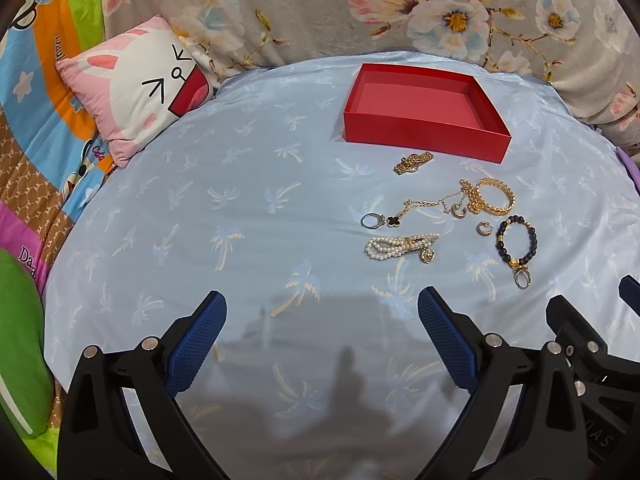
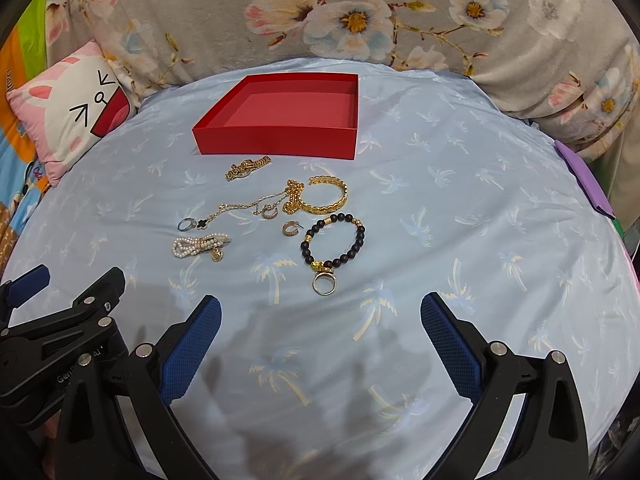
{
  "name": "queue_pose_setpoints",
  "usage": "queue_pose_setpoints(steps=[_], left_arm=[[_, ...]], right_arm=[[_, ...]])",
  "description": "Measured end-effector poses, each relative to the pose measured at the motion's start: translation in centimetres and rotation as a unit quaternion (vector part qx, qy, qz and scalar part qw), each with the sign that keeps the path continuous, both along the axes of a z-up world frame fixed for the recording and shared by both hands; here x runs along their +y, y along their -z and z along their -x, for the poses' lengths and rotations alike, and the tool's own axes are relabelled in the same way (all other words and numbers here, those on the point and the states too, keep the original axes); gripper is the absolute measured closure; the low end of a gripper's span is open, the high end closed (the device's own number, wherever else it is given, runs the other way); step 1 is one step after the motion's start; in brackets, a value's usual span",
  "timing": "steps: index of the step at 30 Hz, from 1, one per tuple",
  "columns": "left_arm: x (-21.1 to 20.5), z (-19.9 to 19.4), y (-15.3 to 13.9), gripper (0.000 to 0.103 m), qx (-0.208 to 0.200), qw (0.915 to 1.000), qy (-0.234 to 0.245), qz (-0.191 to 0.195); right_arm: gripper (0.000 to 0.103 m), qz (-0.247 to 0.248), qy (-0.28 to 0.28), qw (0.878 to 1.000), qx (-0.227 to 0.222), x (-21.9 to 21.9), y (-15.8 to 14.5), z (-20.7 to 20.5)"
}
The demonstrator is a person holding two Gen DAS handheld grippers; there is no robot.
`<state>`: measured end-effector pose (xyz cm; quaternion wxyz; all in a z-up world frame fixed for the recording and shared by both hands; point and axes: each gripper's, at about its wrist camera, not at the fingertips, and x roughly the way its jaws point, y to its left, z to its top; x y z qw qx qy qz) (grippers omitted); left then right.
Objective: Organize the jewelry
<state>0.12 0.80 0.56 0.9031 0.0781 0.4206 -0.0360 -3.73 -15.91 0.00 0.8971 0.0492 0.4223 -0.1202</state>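
Meanwhile, jewelry is laid out before an empty red box [image 2: 280, 120] (presumably its destination); both hand-held grippers, left [image 1: 320, 320] and right [image 2: 320, 320], are held wide, nothing grasped.

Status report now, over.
Left tool open, right tool open, both empty. Red cardboard box empty. Jewelry, including black beaded bracelet, on blue sheet. Path clear.

A pale blue palm-print sheet [image 1: 240, 216] covers the surface. A rabbit-face cushion [image 1: 136, 88] lies at its left edge. A grey floral blanket [image 2: 360, 16] lies behind.
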Motion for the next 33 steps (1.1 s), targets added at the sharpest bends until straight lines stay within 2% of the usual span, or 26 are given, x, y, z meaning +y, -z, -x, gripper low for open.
queue_pose_setpoints(steps=[33], left_arm=[[-0.22, -0.16, 0.02, 0.01, -0.001, 1.0, -0.003, 0.0]], right_arm=[[0.005, -0.001, 0.001, 1.0, 0.0, 0.01, -0.13, 0.0]])
